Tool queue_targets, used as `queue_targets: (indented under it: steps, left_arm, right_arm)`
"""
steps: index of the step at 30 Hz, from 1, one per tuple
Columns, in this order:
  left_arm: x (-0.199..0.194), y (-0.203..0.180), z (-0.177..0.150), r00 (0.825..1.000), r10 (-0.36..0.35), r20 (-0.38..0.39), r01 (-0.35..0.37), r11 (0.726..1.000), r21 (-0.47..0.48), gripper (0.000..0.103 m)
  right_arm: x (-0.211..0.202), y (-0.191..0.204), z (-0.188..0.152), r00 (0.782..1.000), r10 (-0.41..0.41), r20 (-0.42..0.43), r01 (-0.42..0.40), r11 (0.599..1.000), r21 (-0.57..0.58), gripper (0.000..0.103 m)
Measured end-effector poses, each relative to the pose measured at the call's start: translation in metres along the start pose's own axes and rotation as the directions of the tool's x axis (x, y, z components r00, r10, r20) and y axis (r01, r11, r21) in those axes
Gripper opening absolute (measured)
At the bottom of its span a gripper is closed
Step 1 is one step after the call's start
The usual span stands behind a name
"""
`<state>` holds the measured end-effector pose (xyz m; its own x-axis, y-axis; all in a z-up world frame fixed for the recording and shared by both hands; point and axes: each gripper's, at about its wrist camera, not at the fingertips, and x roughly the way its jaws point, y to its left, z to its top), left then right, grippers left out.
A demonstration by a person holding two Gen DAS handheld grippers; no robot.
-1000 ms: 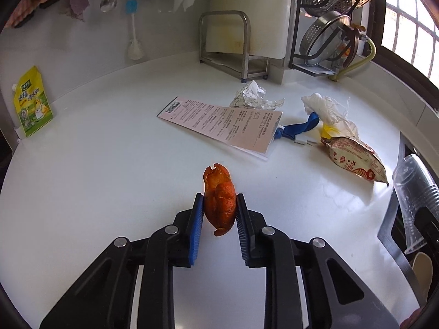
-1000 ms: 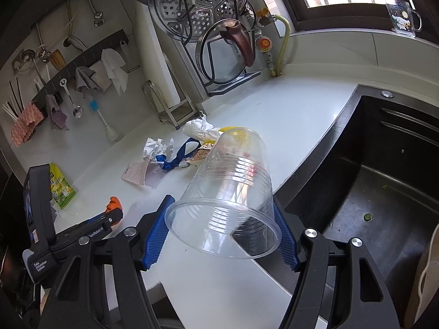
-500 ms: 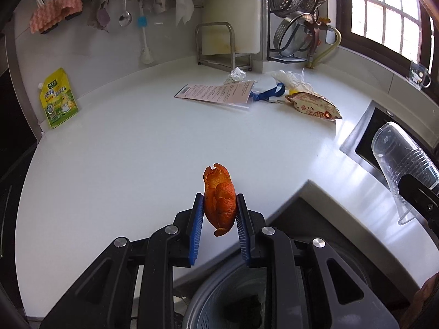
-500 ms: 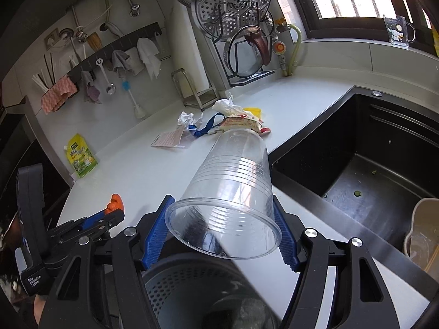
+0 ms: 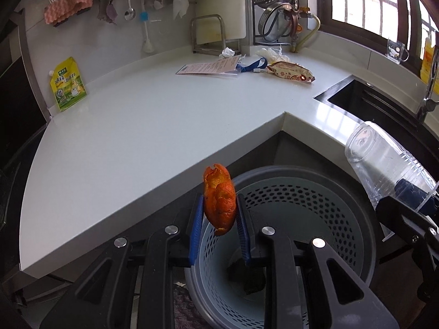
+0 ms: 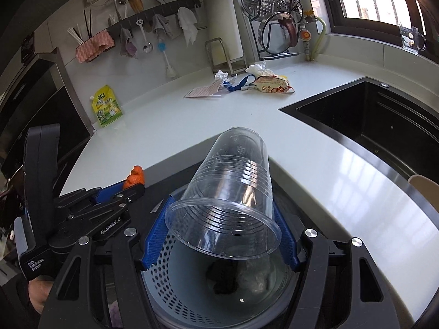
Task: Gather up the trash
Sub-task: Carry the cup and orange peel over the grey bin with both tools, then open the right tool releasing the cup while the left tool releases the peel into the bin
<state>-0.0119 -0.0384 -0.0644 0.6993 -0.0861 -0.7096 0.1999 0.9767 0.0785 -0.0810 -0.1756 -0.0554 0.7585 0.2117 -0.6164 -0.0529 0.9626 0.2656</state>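
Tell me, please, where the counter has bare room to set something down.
The counter is bare from the green pouch to its front corner, and along the strip beside the sink. It is crowded at the back: leaflet, crumpled tissue, blue strap, snack wrapper.

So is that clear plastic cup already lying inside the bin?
No, the clear plastic cup is clamped sideways between the right gripper's blue jaws, above the perforated bin.
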Motion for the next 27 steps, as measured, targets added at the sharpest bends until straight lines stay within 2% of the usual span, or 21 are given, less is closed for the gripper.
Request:
queue_targets:
  steps: [13, 17, 27]
  left_arm:
    - [0.010, 0.005, -0.029, 0.997, -0.040, -0.058, 0.038, 0.999, -0.028, 0.024]
    - [0.020, 0.004, -0.033, 0.994, -0.052, -0.093, 0.050, 0.998, -0.023, 0.024]
    - [0.032, 0.006, -0.035, 0.991, -0.051, -0.123, 0.049, 0.999, -0.022, 0.027]
  right_arm:
    - [0.019, 0.001, -0.030, 0.995, 0.004, -0.101, -0.004, 1.000, 0.002, 0.066]
    - [0.031, -0.002, -0.037, 0.990, 0.004, -0.139, -0.002, 1.000, 0.019, 0.066]
    - [0.047, -0.006, -0.041, 0.983, 0.009, -0.182, -0.002, 0.999, 0.036, 0.066]
